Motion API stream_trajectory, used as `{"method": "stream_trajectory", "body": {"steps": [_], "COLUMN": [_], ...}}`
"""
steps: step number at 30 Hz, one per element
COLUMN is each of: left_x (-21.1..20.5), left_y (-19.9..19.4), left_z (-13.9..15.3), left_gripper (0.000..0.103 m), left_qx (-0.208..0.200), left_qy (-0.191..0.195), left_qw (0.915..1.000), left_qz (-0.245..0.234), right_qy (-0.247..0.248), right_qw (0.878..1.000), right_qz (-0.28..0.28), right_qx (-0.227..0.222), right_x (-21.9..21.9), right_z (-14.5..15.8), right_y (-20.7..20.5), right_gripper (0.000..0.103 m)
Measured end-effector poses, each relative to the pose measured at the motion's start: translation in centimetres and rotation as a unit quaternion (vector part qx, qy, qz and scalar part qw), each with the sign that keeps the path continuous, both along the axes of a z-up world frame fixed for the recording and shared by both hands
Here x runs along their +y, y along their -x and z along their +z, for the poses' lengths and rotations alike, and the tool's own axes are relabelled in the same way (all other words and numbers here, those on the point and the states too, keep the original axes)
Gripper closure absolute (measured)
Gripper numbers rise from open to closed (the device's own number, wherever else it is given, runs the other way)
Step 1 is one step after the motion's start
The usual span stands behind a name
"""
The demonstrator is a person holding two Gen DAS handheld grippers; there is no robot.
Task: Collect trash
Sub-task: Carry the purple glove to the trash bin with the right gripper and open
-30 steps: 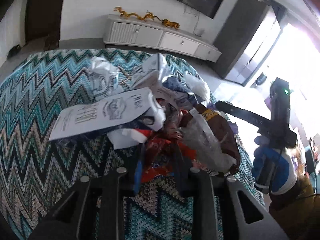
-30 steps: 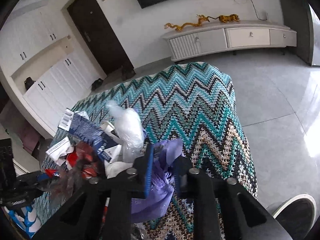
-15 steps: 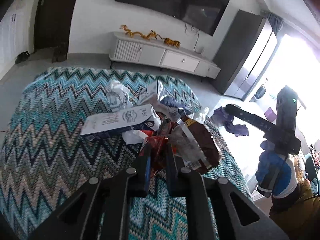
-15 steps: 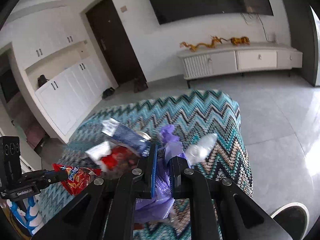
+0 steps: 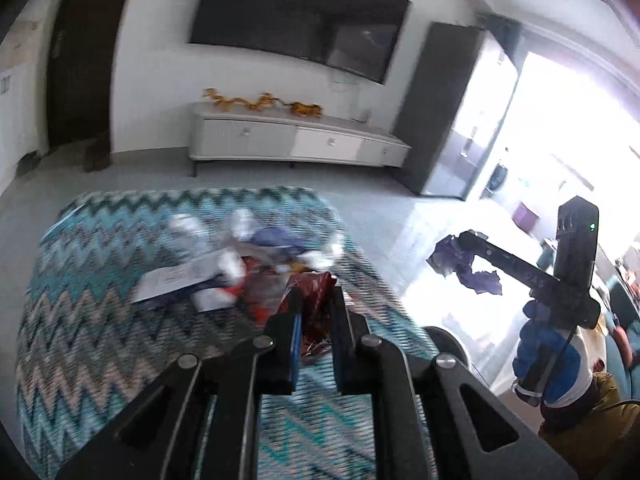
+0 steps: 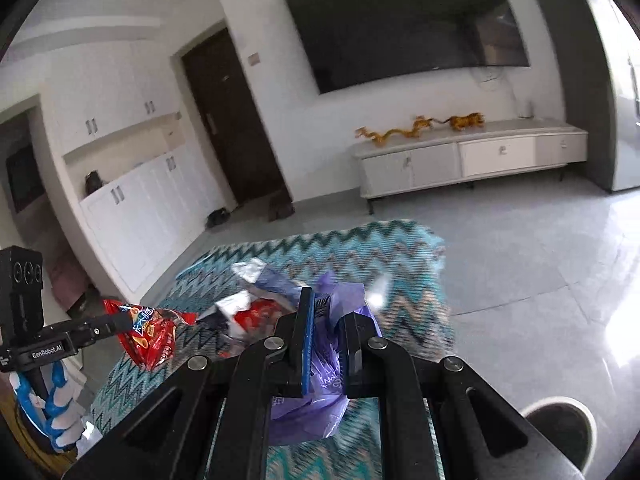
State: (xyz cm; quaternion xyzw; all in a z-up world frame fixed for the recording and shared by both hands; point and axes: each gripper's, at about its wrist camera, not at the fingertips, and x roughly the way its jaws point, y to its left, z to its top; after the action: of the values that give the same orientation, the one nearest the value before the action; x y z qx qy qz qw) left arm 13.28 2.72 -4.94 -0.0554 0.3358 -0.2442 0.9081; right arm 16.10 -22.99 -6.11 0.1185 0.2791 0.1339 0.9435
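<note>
My left gripper [image 5: 314, 308] pinching red snack bag [image 5: 310, 300]; right gripper [image 6: 326, 320] pinching purple bag [image 6: 320, 408], both lifted clear above cloth [image 5: 100, 320]. Remaining trash pile [image 5: 236, 268] far, mid-cloth; I judge bin next.

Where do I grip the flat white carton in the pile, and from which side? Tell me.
Probably take the white carton by its free left end, sticking out of the pile onto the zigzag cloth. Come in low from the left in the left wrist view, pinching the thin edge; wrappers bury its other end.
</note>
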Motion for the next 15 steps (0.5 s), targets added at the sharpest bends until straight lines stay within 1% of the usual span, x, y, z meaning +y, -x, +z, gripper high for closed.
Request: {"method": "stream_trajectory", "body": {"steps": [4, 7, 11, 15], "left_x": [-6.6, -13.0, -22.0, -29.1], "left_y": [-0.4, -0.7, -1.5, -2.6], "left_z": [-0.2, -0.9, -3.4, -6.7], "left_gripper": [0.092, 0.092, 0.091, 0.091], "left_qx": [0.007, 0.018, 0.058, 0.105], "left_qy": [-0.010, -0.029, -0.045, -0.053], "left_qw": [0.9980, 0.9929, 0.9818, 0.9697], "left_qz": [-0.062, -0.114, -0.175, -0.214], "right_qy": [0.007, 0.001, -0.010, -0.026], "right_qw": [0.998, 0.993, 0.981, 0.968], "right_qz": [-0.058, -0.112, -0.175, -0.215], "right_qx": [0.008, 0.031, 0.078, 0.131], "right_x": [-5.7, -10.9, -16.9, -21.0], "right_z": [-1.1, -3.4, -7.9, -13.2], "right_y": [2.7, 4.7, 6.5, 7.4], "right_gripper": [0.093, 0.093, 0.093, 0.092]}}
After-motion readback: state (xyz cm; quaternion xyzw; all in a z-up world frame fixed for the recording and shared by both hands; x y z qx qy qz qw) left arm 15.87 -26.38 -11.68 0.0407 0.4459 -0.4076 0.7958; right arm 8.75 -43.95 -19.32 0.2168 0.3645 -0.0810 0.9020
